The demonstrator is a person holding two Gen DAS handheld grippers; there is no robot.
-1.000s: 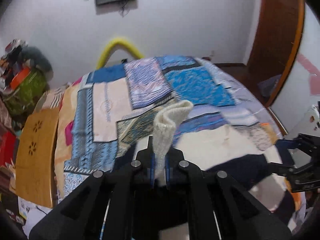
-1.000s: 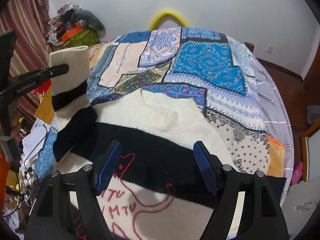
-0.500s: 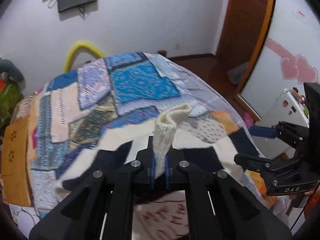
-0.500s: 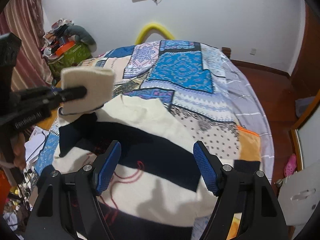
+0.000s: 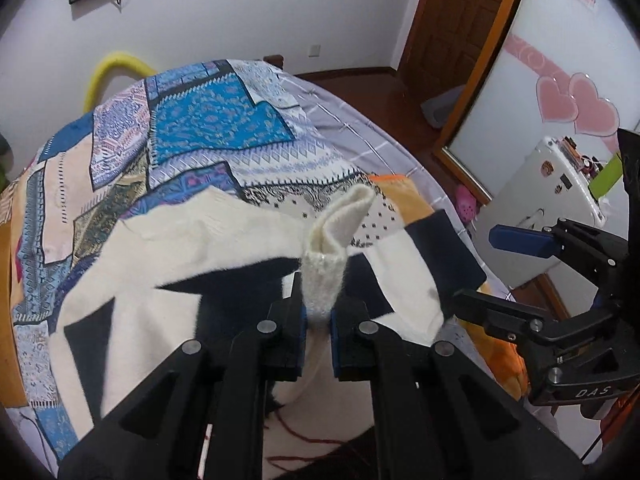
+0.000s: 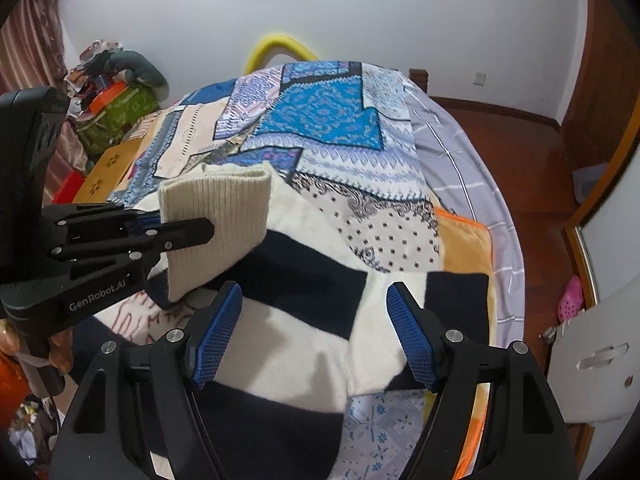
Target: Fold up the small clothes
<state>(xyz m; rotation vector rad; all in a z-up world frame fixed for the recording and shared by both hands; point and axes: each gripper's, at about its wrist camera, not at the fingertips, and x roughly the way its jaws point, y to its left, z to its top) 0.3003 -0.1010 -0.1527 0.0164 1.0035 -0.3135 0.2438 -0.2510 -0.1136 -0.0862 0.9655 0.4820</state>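
Observation:
A cream and navy striped sweater (image 5: pixel 168 264) with red embroidery lies spread on the patchwork bed; it also shows in the right wrist view (image 6: pixel 316 304). My left gripper (image 5: pixel 318 324) is shut on the sweater's cream ribbed sleeve cuff (image 5: pixel 332 248) and holds it lifted over the sweater's body. In the right wrist view the left gripper (image 6: pixel 172 232) shows at the left with the cuff (image 6: pixel 216 220) clamped. My right gripper (image 6: pixel 314 332) is open and empty, hovering above the sweater's right part. It also shows at the right of the left wrist view (image 5: pixel 500 268).
The patchwork bedspread (image 6: pixel 320 120) covers the bed, with a yellow arched headboard (image 6: pixel 280 46) at the far end. A wooden stool (image 6: pixel 106 168) and cluttered pile (image 6: pixel 116 96) stand left of the bed. A white cabinet (image 5: pixel 552 196) and wooden door (image 5: pixel 448 20) are at the right.
My left gripper has carried the sleeve cuff rightward across the sweater's body, toward my right gripper. My right gripper has drifted right over the sweater and stayed open.

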